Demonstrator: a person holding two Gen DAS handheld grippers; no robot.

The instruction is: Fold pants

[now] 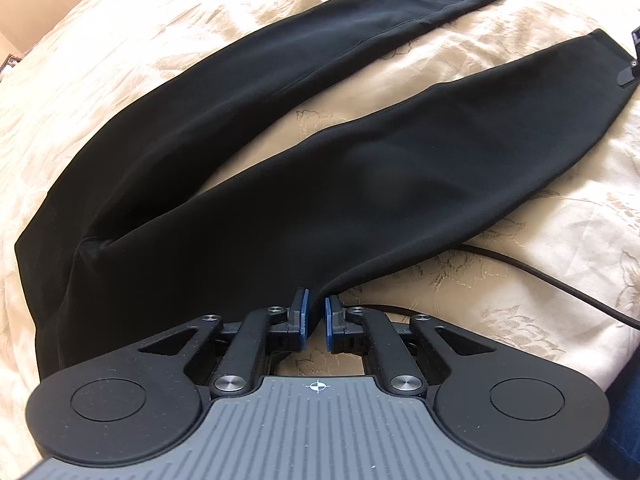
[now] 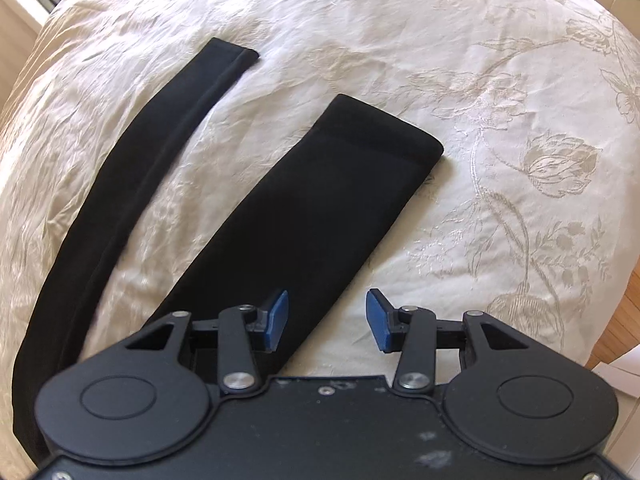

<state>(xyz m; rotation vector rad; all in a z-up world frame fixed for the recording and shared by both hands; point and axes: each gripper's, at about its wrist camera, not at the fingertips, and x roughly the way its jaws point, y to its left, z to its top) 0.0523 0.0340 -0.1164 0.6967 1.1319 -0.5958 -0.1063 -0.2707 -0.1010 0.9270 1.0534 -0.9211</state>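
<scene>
Left claw [image 1: 316, 318] pinches the pants [image 1: 248, 184] at the bed's [image 1: 500, 288] near edge; right claw [image 2: 327, 322] hangs spread above one leg.

Left gripper [image 1: 316, 316] angled steeply downward, blue pads [image 1: 305, 312] pinched almost together on black cloth. Right gripper [image 2: 327, 320] likewise pointed steeply down, jaws spread wide, gripping nothing.

Black pants [image 1: 248, 168] lie flat and unfolded on a cream floral bedspread [image 1: 520, 280], both legs stretched away and spread in a narrow V. The far leg shows a long seam; both hems are open.
</scene>
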